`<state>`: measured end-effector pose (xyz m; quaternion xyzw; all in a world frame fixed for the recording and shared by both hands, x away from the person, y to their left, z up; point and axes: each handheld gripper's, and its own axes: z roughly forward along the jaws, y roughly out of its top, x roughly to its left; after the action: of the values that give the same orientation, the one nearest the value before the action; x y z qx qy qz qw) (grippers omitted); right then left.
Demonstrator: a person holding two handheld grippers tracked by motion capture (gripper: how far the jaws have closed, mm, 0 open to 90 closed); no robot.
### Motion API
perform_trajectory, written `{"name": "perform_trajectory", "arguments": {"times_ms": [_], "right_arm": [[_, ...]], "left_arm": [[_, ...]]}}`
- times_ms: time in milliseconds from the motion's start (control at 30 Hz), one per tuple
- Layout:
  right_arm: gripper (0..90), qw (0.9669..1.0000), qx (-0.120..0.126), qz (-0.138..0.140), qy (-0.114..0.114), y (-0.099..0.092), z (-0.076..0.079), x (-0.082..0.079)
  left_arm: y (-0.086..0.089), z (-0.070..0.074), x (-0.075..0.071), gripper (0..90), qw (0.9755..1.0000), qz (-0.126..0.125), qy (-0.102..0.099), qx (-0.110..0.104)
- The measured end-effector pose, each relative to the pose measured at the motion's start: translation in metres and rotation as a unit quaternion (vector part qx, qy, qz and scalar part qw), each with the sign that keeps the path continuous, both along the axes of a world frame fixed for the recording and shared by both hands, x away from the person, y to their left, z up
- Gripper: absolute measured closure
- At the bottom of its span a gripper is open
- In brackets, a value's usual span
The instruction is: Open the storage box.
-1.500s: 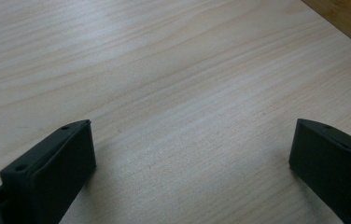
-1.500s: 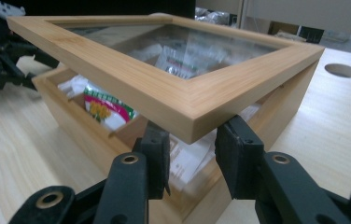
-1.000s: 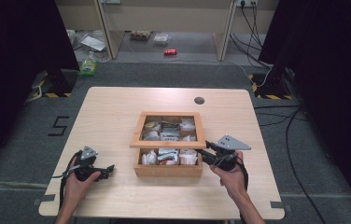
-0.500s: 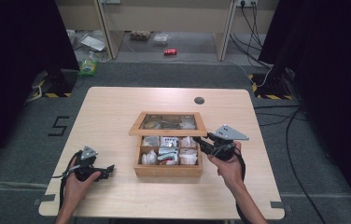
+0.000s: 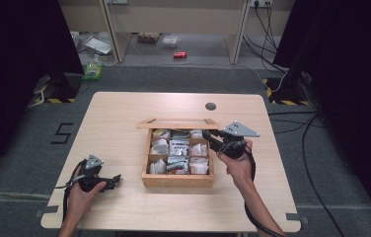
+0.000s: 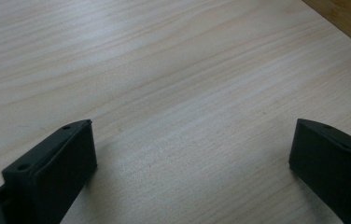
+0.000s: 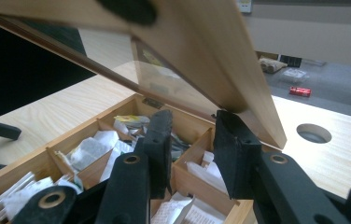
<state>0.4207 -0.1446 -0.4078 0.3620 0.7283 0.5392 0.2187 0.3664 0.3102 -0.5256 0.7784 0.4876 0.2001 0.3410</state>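
A wooden box [image 5: 177, 180] with several compartments of tea bags [image 5: 178, 148] sits mid-table. Its glass-paned lid [image 5: 177, 123] is swung up on the far hinge. My right gripper [image 5: 209, 135] is at the box's right side, jaws a little apart. In the right gripper view the lid [image 7: 201, 46] tilts overhead, its wooden edge resting on the tip of one jaw of the right gripper [image 7: 194, 121]; nothing is pinched between the jaws, and tea bags [image 7: 94, 147] lie below. My left gripper [image 5: 112, 180] rests on the table left of the box, open wide [image 6: 192, 130] over bare wood.
A round cable hole [image 5: 210, 106] lies in the table behind the box. On the floor beyond are a red can [image 5: 179, 55] and a green packet [image 5: 93, 71]. Dark curtains flank both sides. The table's front edge is near both forearms.
The lid has swung up from nearly flat to steeply tilted. My right gripper has risen and moved toward the far side along with it. The left gripper has stayed put.
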Motion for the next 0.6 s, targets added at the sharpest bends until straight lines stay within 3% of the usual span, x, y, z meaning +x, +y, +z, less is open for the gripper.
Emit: {"name": "perform_trajectory", "arguments": {"times_ms": [600], "right_arm": [[66.8,0.9995,0.017,-0.023,0.012,0.002,0.009,0.031]], "left_arm": [[0.000,0.000,0.000,0.0,1.0000,0.000,0.000,-0.001]]}}
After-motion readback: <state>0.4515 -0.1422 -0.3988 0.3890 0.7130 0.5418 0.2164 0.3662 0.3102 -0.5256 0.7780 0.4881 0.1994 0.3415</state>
